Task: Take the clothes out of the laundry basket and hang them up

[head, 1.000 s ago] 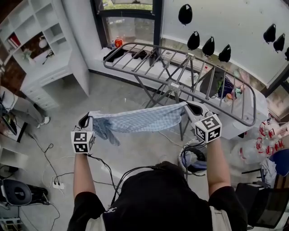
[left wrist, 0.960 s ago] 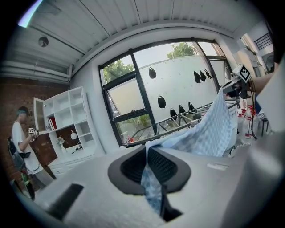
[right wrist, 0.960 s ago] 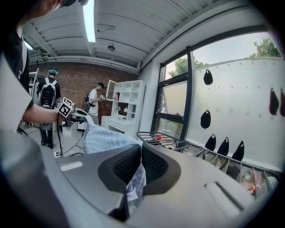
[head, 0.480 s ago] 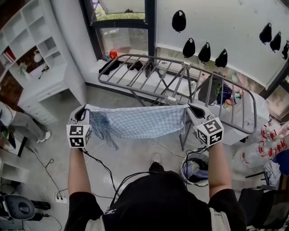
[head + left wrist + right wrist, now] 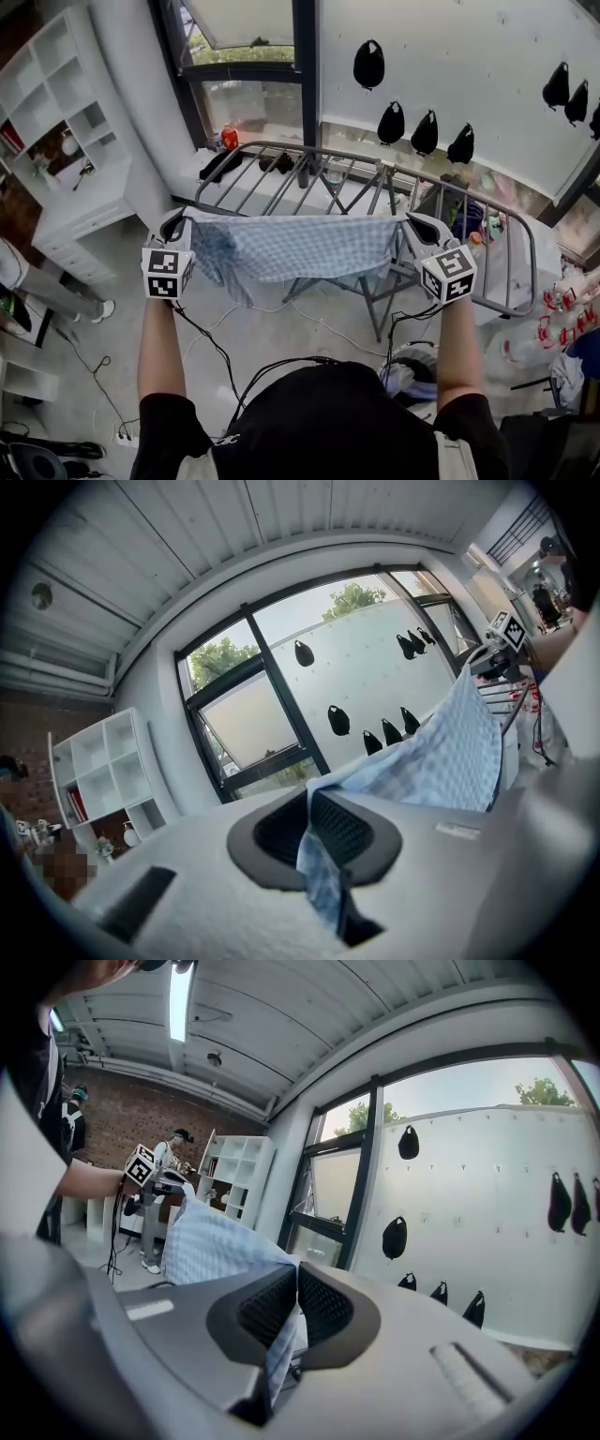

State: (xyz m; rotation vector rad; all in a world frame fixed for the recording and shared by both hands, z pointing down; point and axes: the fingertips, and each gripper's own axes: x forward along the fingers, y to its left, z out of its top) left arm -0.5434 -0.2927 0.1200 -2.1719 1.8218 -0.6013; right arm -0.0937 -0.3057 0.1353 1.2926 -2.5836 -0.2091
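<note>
A white shelving unit (image 5: 56,122) stands in the left corner beside a dark-framed window (image 5: 248,94), with a small red container (image 5: 230,139) on the sill below the glass. Black teardrop-shaped objects (image 5: 368,64) hang spaced along the white wall. On the grey floor at left lie a power strip (image 5: 120,434) and a bystander's leg (image 5: 56,291).

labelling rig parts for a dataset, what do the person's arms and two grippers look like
Both the left gripper and right gripper have pale grey bodies with dark ribbed pads. Each carries a white cube printed with black square markers. A black cable trails from the left one. The arms are bare below short black sleeves.
</note>
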